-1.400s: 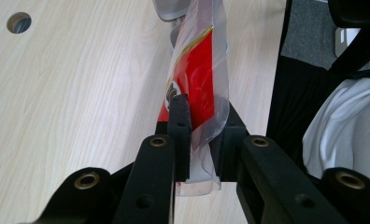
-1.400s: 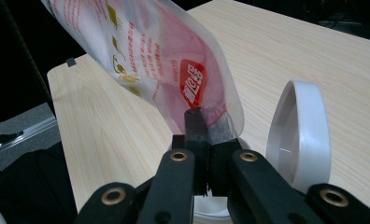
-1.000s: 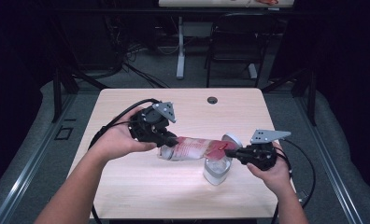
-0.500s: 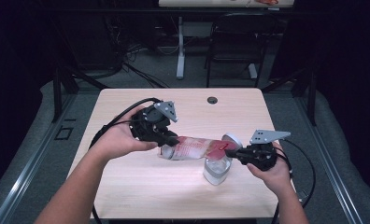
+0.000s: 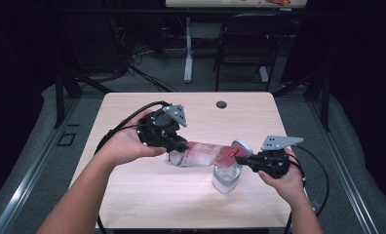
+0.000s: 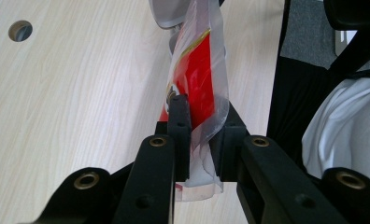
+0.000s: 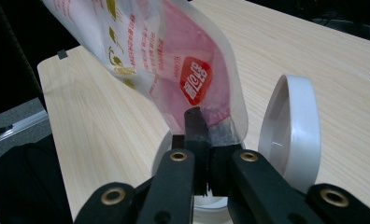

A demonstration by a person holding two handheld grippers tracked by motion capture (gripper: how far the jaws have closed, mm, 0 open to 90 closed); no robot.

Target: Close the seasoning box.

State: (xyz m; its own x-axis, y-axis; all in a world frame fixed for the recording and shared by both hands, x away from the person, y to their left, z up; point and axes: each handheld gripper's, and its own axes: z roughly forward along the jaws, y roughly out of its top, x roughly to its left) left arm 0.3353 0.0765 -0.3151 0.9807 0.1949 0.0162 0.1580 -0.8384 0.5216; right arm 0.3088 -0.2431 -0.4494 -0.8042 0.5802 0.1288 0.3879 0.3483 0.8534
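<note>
A clear plastic pouch (image 5: 205, 155) with red print hangs stretched between both grippers above the table. My left gripper (image 5: 180, 146) is shut on its left end; in the left gripper view the jaws of that gripper (image 6: 202, 130) pinch the pouch (image 6: 199, 79) edge. My right gripper (image 5: 244, 158) is shut on the other end; its own view has the right gripper (image 7: 206, 126) clamping a corner of the pouch (image 7: 164, 56). A white container (image 5: 226, 178) with its round lid (image 5: 243, 146) flipped up stands right under that corner; the lid (image 7: 290, 130) sits beside the jaws.
The light wooden table (image 5: 132, 195) has a round cable hole (image 5: 221, 104) near its far edge. Black cables trail from both grippers off the table's sides. A chair (image 5: 244, 53) and a desk leg (image 5: 187, 48) stand on the floor beyond.
</note>
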